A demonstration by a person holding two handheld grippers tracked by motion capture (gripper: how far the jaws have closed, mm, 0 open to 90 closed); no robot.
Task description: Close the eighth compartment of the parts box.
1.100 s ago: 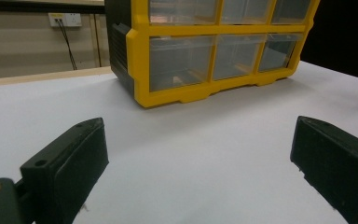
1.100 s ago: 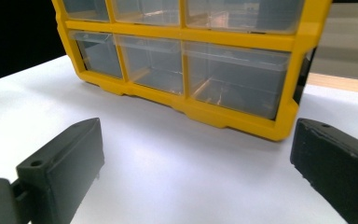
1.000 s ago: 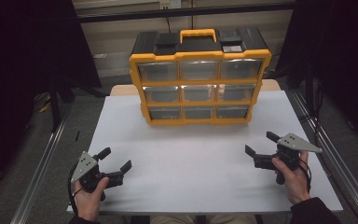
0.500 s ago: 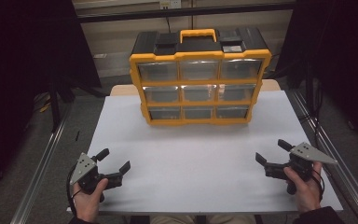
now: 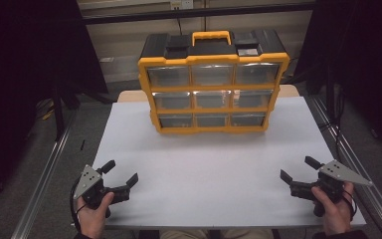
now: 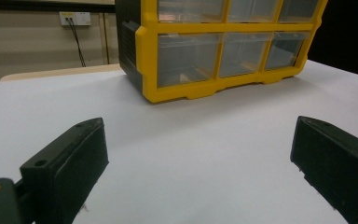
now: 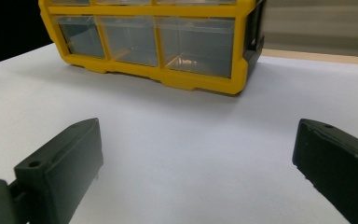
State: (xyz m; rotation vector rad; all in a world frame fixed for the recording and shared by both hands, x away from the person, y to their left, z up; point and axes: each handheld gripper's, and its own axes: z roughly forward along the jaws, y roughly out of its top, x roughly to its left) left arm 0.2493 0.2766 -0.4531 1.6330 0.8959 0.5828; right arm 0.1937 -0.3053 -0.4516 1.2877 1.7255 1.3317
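Observation:
A yellow and black drawer cabinet point(image 5: 212, 84) with clear drawers stands upright at the far middle of the white table point(image 5: 209, 164); all its drawers look shut. It also rises ahead in the left gripper view point(image 6: 223, 51) and the right gripper view point(image 7: 158, 42). My left gripper point(image 5: 120, 173) rests open near the front left corner, held by a hand, nothing between its jaws. Near the front right edge my right gripper point(image 5: 300, 169) is open too and holds nothing. Both point toward the cabinet, well short of it.
Metal rails point(image 5: 45, 179) run along both sides of the table. A wooden tabletop edge point(image 5: 129, 95) shows behind the white sheet. A wall socket with cables point(image 6: 74, 18) sits on the back wall. Dark curtains flank the scene.
My right gripper has drawn back toward the front right edge of the table and lower. The left gripper has barely moved.

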